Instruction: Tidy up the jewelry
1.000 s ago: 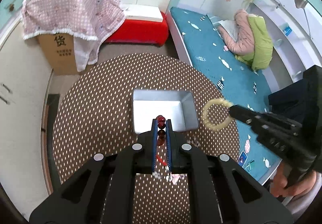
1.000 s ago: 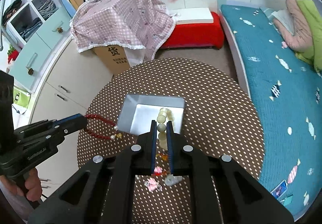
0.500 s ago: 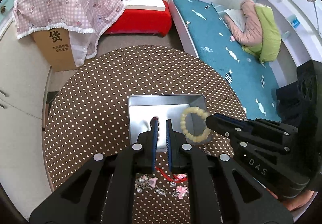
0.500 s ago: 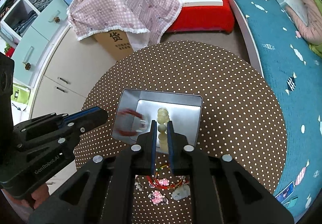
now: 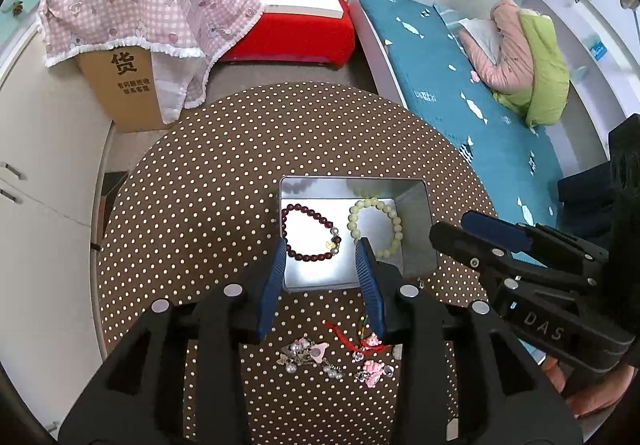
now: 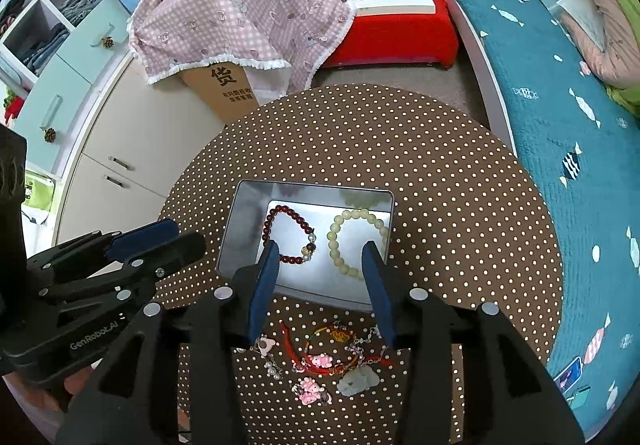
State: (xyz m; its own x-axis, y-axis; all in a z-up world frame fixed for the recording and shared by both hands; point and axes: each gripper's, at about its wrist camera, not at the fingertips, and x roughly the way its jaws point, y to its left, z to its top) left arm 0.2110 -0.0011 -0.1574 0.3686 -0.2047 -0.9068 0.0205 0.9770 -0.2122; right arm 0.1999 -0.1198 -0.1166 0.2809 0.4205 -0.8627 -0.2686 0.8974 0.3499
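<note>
A silver metal tin (image 5: 416,229) (image 6: 236,233) stands on the round brown polka-dot table (image 5: 224,181) (image 6: 440,173). Inside it lie a dark red bead bracelet (image 5: 308,231) (image 6: 290,235) on the left and a pale cream bead bracelet (image 5: 376,225) (image 6: 354,241) on the right. My left gripper (image 5: 322,249) is open and empty above the tin's near edge. My right gripper (image 6: 322,251) is open and empty, also above the near edge. Loose jewelry lies on the table in front of the tin: red cord (image 5: 348,335) (image 6: 292,345), pink charms (image 5: 372,367) (image 6: 314,391), pearl pieces (image 5: 304,355).
A pale jade pendant (image 6: 358,379) lies among the loose pieces. Behind the table stand a cardboard box under a pink checked cloth (image 5: 144,1) (image 6: 240,13) and a red bench (image 5: 288,33). A teal bed (image 5: 472,101) (image 6: 560,93) runs along the right, white cabinets (image 6: 112,141) on the left.
Both grippers have opened and let go of their bracelets, which now lie in the tin. Both grippers have pulled back towards the near edge of the tin.
</note>
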